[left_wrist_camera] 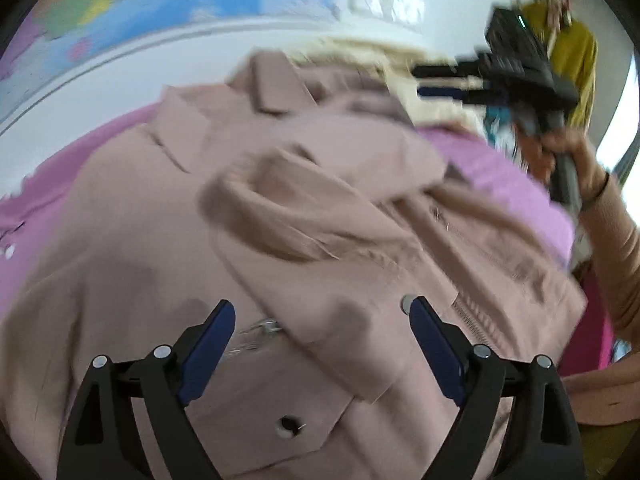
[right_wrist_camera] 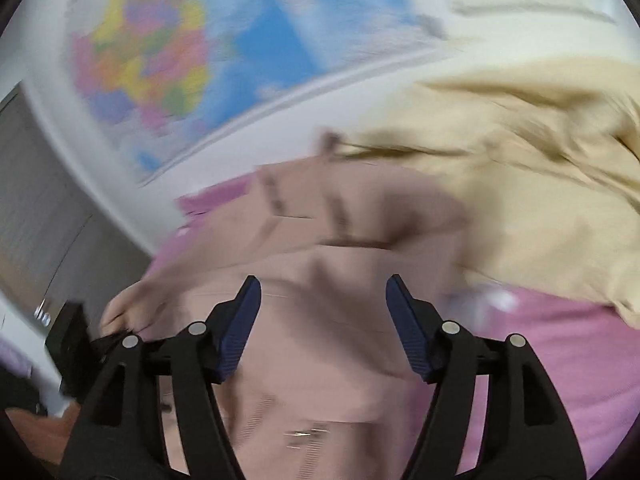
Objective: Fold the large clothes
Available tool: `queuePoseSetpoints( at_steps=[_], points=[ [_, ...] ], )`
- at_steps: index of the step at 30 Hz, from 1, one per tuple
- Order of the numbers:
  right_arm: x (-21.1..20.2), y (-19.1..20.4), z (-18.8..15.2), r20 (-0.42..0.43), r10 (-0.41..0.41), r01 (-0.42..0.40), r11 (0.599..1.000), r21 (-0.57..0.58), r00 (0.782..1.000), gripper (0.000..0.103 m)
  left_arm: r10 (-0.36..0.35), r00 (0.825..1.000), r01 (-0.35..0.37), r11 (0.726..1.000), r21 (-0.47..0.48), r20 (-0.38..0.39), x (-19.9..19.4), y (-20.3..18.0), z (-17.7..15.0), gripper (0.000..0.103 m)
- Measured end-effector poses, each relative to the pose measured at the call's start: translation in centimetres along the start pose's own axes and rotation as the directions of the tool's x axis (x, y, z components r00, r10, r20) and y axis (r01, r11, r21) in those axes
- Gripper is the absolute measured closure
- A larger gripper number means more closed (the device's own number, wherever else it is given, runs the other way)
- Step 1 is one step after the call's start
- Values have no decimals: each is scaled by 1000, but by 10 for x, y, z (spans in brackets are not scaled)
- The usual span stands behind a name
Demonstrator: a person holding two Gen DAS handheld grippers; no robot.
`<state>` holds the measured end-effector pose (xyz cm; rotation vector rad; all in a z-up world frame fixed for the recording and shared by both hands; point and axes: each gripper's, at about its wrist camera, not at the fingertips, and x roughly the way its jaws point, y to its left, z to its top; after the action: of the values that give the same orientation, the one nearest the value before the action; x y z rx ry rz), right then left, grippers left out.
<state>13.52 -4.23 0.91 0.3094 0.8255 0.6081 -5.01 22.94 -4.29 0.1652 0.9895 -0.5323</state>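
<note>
A dusty-pink jacket [left_wrist_camera: 168, 232] with a zip and pocket flaps lies spread on a pink sheet [left_wrist_camera: 48, 184], one sleeve [left_wrist_camera: 288, 216] folded across its body. My left gripper [left_wrist_camera: 320, 312] hovers over the jacket's lower front, jaws wide apart, nothing between them. The right gripper [left_wrist_camera: 436, 82] shows at the upper right of the left wrist view, held by a hand above the jacket's far side. In the right wrist view the right gripper [right_wrist_camera: 322, 288] stands open over the jacket [right_wrist_camera: 320, 340], holding no cloth.
A cream garment [right_wrist_camera: 520, 184] lies bunched beyond the jacket on the pink sheet [right_wrist_camera: 560, 360]. A colourful map [right_wrist_camera: 180, 60] hangs on the white wall behind. A mustard garment [left_wrist_camera: 572, 52] hangs at the far right. A person's sleeve [left_wrist_camera: 616, 248] reaches in from the right.
</note>
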Motion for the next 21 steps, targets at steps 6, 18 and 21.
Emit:
queuePoseSetpoints(
  at_steps=[6,18,21],
  points=[
    [49,-49,-13,-102,-7,17,995,100,995,38,13,997,-19,997,-74,-80,28,16,9,86],
    [19,-89,-3,-31,49,-43,981,188,998,98,216,976,-202,908,-367,-2,-39,131,18,95],
    [24,-99,-13,-57,38,-25,975,220,998,89,180,983,-159,940,-301,42,-47,121,17,66]
  ],
)
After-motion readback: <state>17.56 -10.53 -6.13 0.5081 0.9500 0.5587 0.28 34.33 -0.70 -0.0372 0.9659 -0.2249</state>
